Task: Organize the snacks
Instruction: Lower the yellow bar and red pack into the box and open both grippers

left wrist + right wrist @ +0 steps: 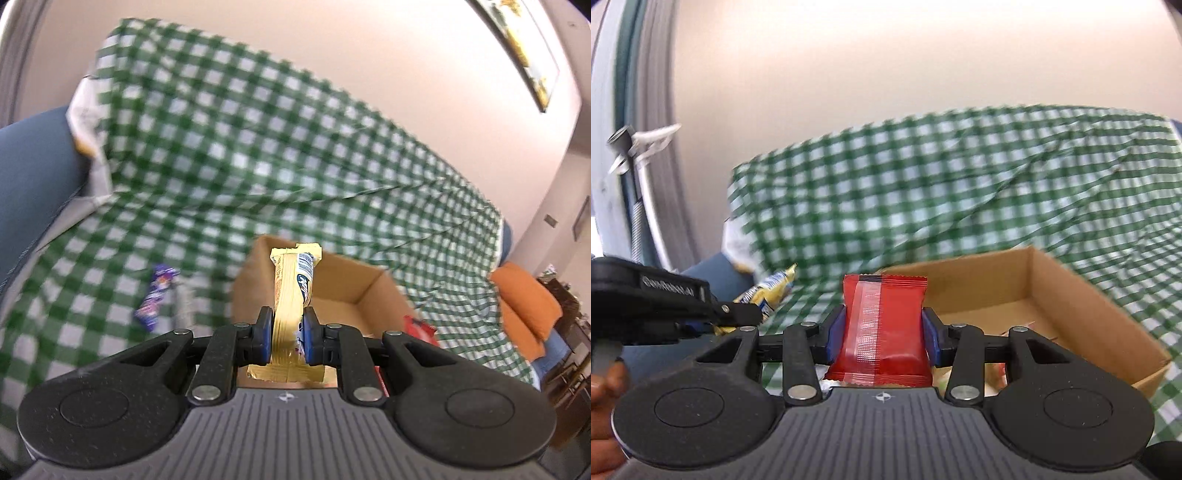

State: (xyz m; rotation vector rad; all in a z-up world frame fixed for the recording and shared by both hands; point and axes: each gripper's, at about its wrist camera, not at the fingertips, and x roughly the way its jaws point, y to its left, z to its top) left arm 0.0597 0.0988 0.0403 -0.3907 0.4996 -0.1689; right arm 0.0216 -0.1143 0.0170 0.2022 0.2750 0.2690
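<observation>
fingers of the left gripper (288,334) clamp one yellow snack bar (293,288); the right gripper (882,332) clamps one red packet (882,325). one open cardboard box (1071,295) sits just beyond on a green checked cloth (295,147) over a blue sofa (33,177); one purple wrapper (155,295) lies left, an orange cushion (524,302) right.

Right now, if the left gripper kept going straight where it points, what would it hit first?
Probably the cardboard box: the left gripper, shut on a yellow bar, aims at its open inside. Depth is unclear.
</observation>
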